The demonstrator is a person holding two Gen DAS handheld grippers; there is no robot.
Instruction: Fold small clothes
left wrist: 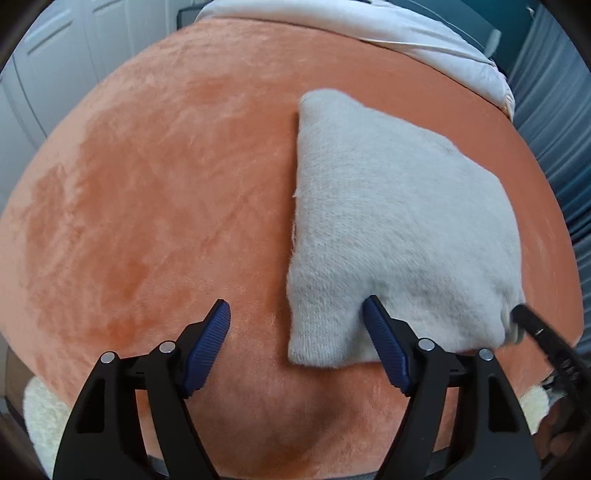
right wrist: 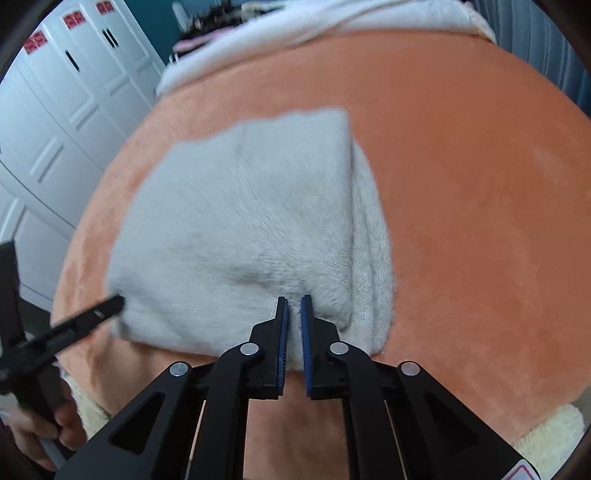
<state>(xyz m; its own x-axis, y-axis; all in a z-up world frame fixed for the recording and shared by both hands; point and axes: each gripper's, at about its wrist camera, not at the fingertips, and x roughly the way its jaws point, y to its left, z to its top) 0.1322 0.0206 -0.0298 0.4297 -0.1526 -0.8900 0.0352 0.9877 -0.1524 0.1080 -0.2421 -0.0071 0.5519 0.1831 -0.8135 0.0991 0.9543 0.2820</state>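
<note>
A light grey fuzzy knit garment (left wrist: 388,221) lies folded on the orange plush surface (left wrist: 147,203). My left gripper (left wrist: 297,310) is open, its right finger resting on the garment's near left corner, nothing between the jaws. In the right wrist view the same garment (right wrist: 240,229) lies ahead. My right gripper (right wrist: 294,304) is shut on the garment's near edge, with fabric pinched between the blue pads. The right gripper's finger (left wrist: 532,325) shows at the garment's near right corner in the left wrist view. The left gripper's finger (right wrist: 99,312) shows at the garment's left corner in the right wrist view.
A white duvet (left wrist: 369,26) lies bunched at the far edge of the orange surface. White wardrobe doors (right wrist: 66,110) stand to the left. A cream fleece (right wrist: 546,428) shows under the near edge. Blue curtains (left wrist: 554,110) hang on the right.
</note>
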